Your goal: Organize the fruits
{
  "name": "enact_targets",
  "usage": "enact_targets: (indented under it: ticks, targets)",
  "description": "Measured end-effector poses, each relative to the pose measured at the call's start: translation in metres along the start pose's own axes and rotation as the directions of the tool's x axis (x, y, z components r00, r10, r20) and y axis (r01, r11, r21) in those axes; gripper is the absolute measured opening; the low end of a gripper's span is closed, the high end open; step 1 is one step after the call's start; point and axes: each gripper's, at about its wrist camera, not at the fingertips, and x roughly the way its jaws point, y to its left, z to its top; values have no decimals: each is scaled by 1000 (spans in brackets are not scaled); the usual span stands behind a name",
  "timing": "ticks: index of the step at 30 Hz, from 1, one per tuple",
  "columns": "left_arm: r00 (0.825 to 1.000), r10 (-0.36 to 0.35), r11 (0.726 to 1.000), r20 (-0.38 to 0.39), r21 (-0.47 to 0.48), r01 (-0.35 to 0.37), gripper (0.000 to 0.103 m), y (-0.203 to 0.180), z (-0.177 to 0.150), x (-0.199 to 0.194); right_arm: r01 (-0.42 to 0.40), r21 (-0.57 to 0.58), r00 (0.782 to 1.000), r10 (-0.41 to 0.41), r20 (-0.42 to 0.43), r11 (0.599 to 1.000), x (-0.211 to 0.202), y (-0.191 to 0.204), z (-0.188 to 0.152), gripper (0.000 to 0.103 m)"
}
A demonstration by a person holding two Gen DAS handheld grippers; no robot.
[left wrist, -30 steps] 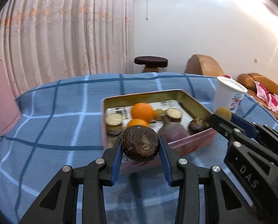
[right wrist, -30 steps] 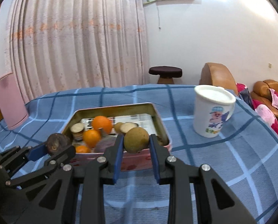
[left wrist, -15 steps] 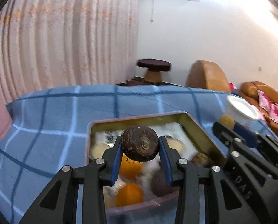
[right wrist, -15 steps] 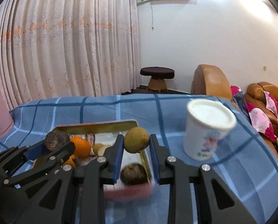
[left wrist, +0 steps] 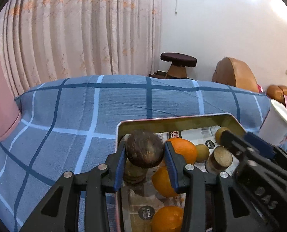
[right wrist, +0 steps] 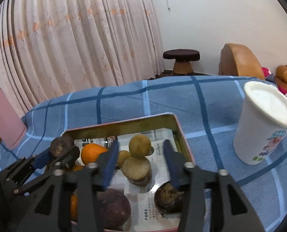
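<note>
A metal tin (left wrist: 174, 120) lined with newspaper holds oranges (left wrist: 182, 150), brown round fruits and cut slices. My left gripper (left wrist: 145, 152) is shut on a dark brown round fruit (left wrist: 144, 150) and holds it over the tin's left side; it also shows in the right wrist view (right wrist: 61, 147). My right gripper (right wrist: 140, 148) is open over the tin's right half. A tan-green round fruit (right wrist: 140, 147) sits between its fingers, free of both pads, on a cut slice (right wrist: 136, 169).
A white lidded cup (right wrist: 263, 123) stands right of the tin (right wrist: 124, 125) on the blue checked tablecloth (left wrist: 85, 106). A pink object (left wrist: 0, 100) is at the table's left edge. A purple fruit (right wrist: 112, 208) and a dark fruit (right wrist: 168, 195) lie in the tin's near part.
Both grippers moved forward over the tin. My right gripper opened and let the tan-green fruit go into the tin. My left gripper still holds its dark fruit.
</note>
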Motion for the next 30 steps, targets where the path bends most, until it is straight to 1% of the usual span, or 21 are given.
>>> enact_targets:
  ticks: [1, 3, 5, 6, 8, 13, 17, 21, 25, 30]
  targets:
    - [1000, -31, 999, 0, -5, 31, 52, 0, -1, -2, -7, 7, 1000, 7, 17, 1000, -3, 0, 1, 78]
    - [998, -67, 998, 6, 7, 67, 73, -3, -3, -8, -21, 30, 996, 18, 82, 999, -19, -2, 0, 88]
    - [997, -49, 998, 58, 41, 47, 79, -11, -5, -21, -14, 27, 991, 11, 132, 1000, -32, -1, -3, 92]
    - [996, -39, 998, 86, 60, 34, 79, -13, -7, -27, 3, 17, 988, -6, 154, 1000, -38, 1, -4, 95]
    - [991, -23, 995, 129, 97, 11, 80, -17, -11, -38, 39, 10, 980, -40, 195, 999, -49, 4, -7, 97]
    - [991, -15, 997, 133, 79, 4, 80, -5, -18, -45, 63, 39, 970, -70, 232, 997, -63, 5, -10, 97]
    - [984, -8, 998, 177, 58, -3, 80, 4, -23, -57, 102, 33, 956, -107, 273, 994, -75, 9, -20, 97]
    - [977, 8, 996, 214, 84, -26, 80, 5, -29, -69, 132, 16, 942, -131, 308, 991, -87, 15, -28, 97]
    - [970, 11, 996, 243, 83, -32, 80, 11, -34, -79, 157, 7, 929, -150, 337, 988, -98, 21, -34, 97]
    - [968, 7, 995, 249, 94, -32, 81, 13, -41, -86, 176, 22, 911, -171, 376, 984, -114, 23, -42, 101]
